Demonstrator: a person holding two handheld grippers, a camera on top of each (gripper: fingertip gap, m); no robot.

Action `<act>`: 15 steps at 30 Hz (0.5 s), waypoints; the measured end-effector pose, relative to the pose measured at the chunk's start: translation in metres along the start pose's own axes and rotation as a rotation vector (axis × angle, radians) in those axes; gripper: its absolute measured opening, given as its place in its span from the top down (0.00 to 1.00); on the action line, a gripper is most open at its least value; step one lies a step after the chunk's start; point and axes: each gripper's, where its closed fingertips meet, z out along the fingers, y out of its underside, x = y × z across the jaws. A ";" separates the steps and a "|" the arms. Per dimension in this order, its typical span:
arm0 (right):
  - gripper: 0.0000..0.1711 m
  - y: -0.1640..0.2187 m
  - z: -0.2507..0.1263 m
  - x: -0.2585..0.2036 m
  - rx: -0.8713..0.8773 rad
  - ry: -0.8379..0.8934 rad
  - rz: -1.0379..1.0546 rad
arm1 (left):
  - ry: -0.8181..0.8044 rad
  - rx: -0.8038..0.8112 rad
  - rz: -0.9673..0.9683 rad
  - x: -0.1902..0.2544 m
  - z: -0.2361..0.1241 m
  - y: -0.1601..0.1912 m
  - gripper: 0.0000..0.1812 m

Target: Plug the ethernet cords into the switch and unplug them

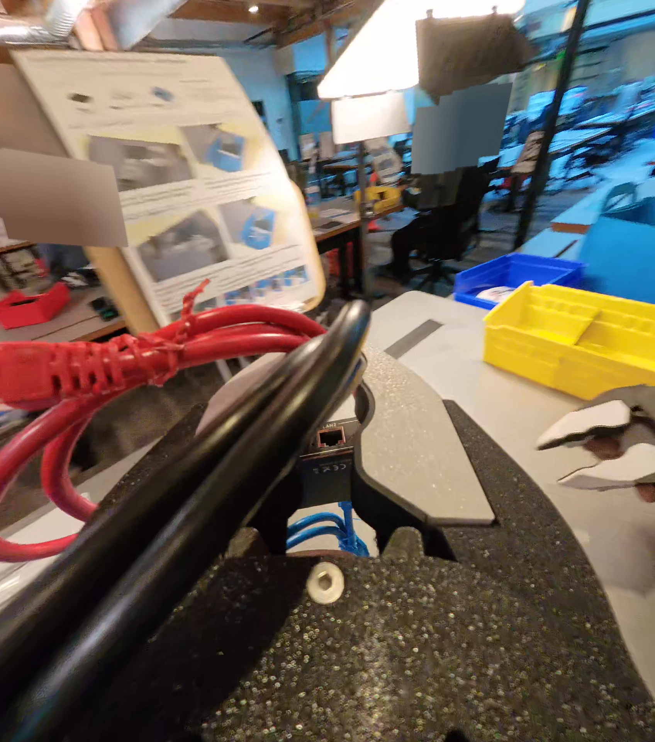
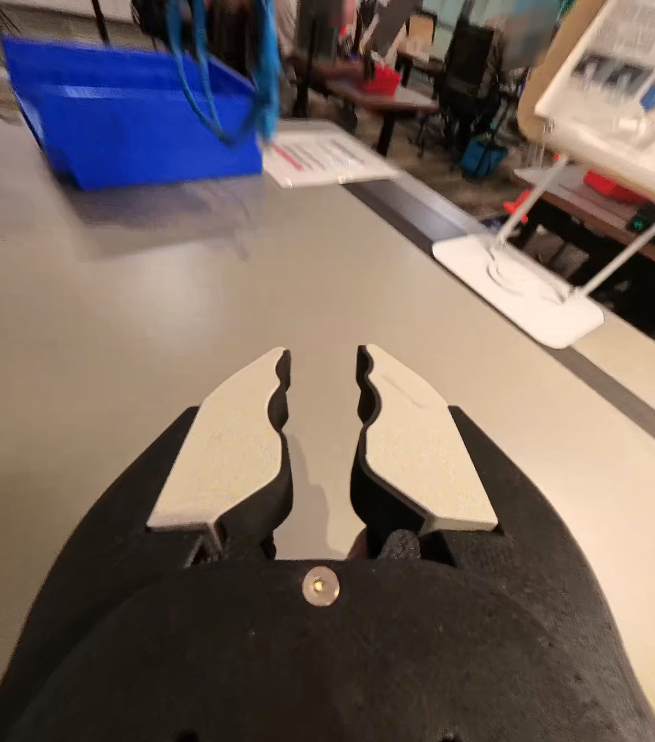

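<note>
- Black, glossy and flat, the switch (image 1: 205, 494) fills the near part of the left wrist view, its long axis running from lower left up to upper right, one open port (image 1: 330, 437) on its edge facing the camera.
- The left gripper (image 1: 318, 401) is clamped on the switch; only its grey right finger (image 1: 410, 449) shows clearly.
- A bundled blue ethernet cord (image 1: 330, 530) hangs under the switch, and appears blurred in the right wrist view (image 2: 233, 68).
- A coiled red ethernet cord (image 1: 77, 373) lies left of the switch, its boot pointing left.
- The right gripper (image 2: 324, 357) hovers above the grey table (image 2: 117, 321), fingers apart, nothing between them.
- Farther off stand a yellow plastic bin (image 1: 582, 345) and a blue plastic bin (image 2: 117, 120).
</note>
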 end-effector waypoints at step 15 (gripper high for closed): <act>0.80 -0.011 0.117 0.055 0.104 0.148 -0.034 | 0.245 0.089 -0.636 0.053 0.104 0.127 0.86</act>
